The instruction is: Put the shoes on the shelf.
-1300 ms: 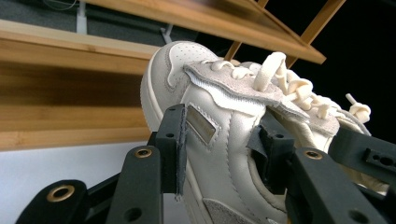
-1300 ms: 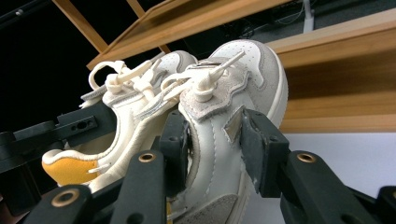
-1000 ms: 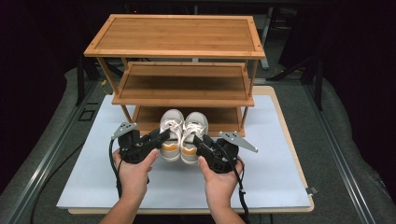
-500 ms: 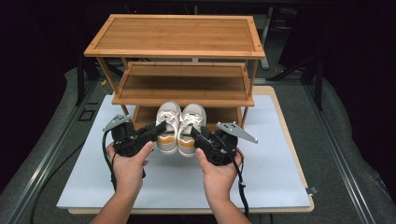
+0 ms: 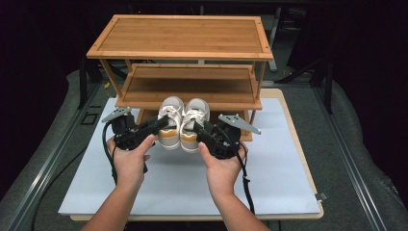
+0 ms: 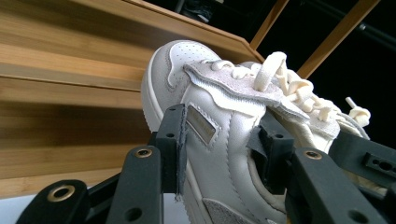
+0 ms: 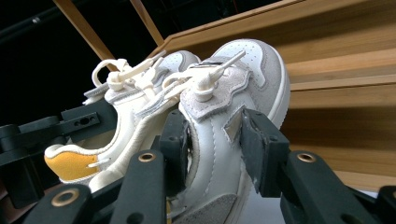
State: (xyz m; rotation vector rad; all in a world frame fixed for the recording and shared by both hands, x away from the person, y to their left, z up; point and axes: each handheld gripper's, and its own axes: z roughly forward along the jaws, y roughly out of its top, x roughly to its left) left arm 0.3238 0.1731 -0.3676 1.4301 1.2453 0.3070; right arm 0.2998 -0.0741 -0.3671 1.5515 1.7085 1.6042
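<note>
While both hands hold their tools up in front of the wooden shoe rack, each claw is clamped on one shoe of a small white pair. The left claw grips the left shoe across its side, and in the left gripper view its two black jaws press the shoe's outer wall and the inside of its collar, with the toe pointing away beyond the jaws toward the rack's wooden boards. The right claw grips the right shoe in the same manner; in the right gripper view the jaws pinch the shoe's side wall just under the laces, toe pointing away toward the rack. Between the two claws the shoes sit side by side and touching, heels toward the person, showing yellow heel patches. Ahead of both claws, the toes reach the front edge of the rack's middle shelf. Below the claws lies a pale mat on the counter. The left hand and right hand wrap the tool handles behind the claws, and a black cable trails down from the right tool along the forearm.
</note>
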